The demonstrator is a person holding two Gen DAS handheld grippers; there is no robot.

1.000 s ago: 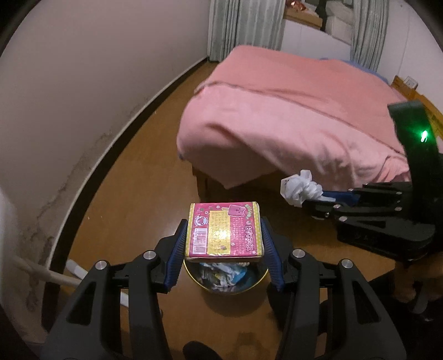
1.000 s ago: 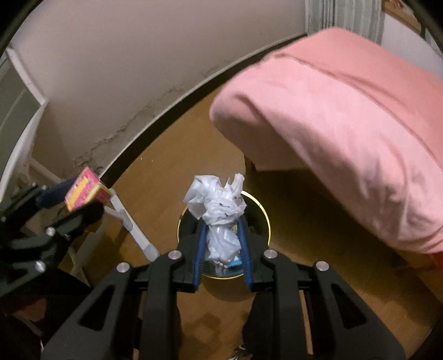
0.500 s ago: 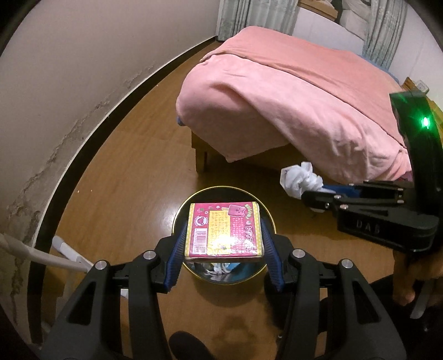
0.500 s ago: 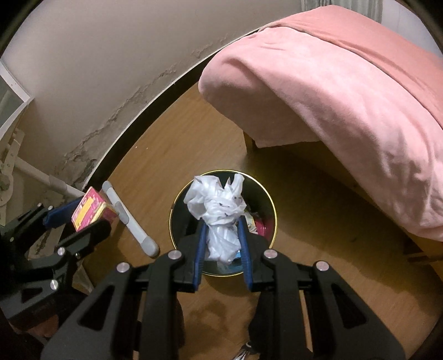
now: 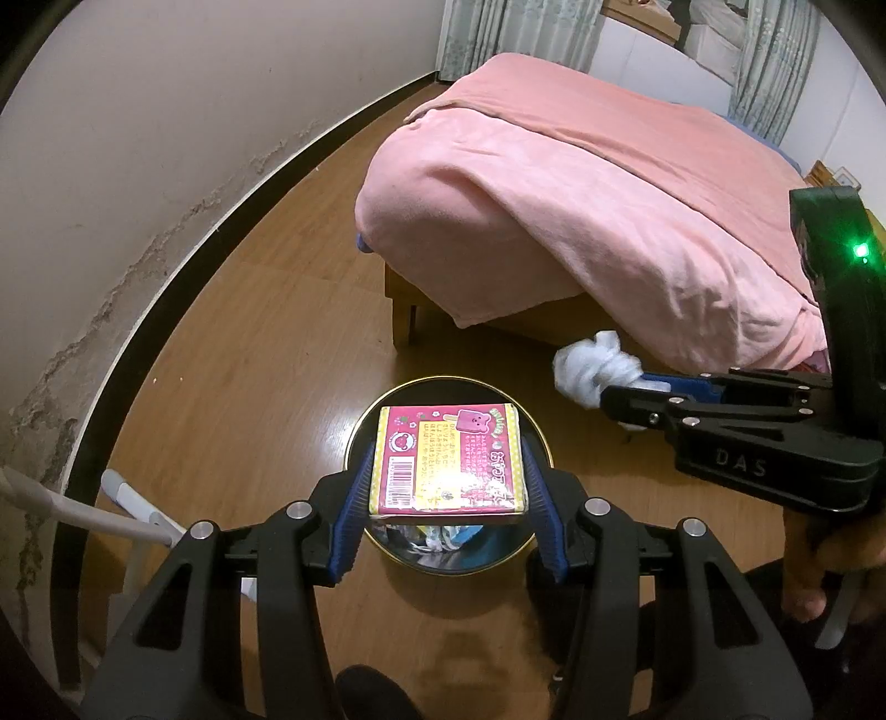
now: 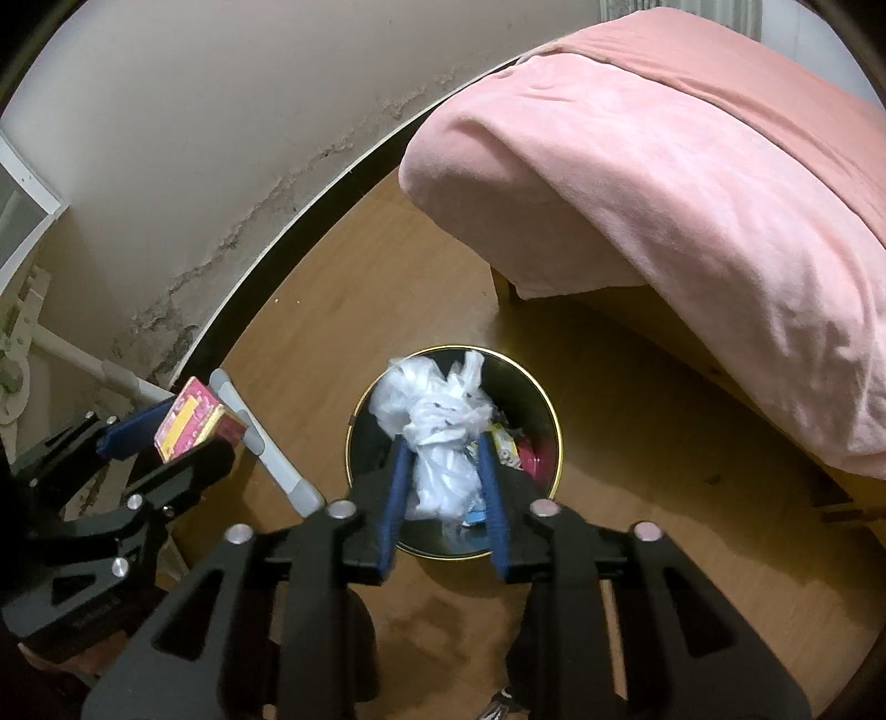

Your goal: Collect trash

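Wooden floor, round bin standing on it, bed beside

Box: magenta-pink face, yellow dotted border, white barcode panel, pink bear figure. Crumpled bag: translucent white with dark specks. Bin: black inside, gold rim. Gripper fingers: blue pads on black frames. Blanket: salmon pink. Floor: warm brown wood. Wall: off-white, black baseboard. Curtains: pale grey-green pattern.

Each black claw has blue pads, silver screws and "DAS" lettering
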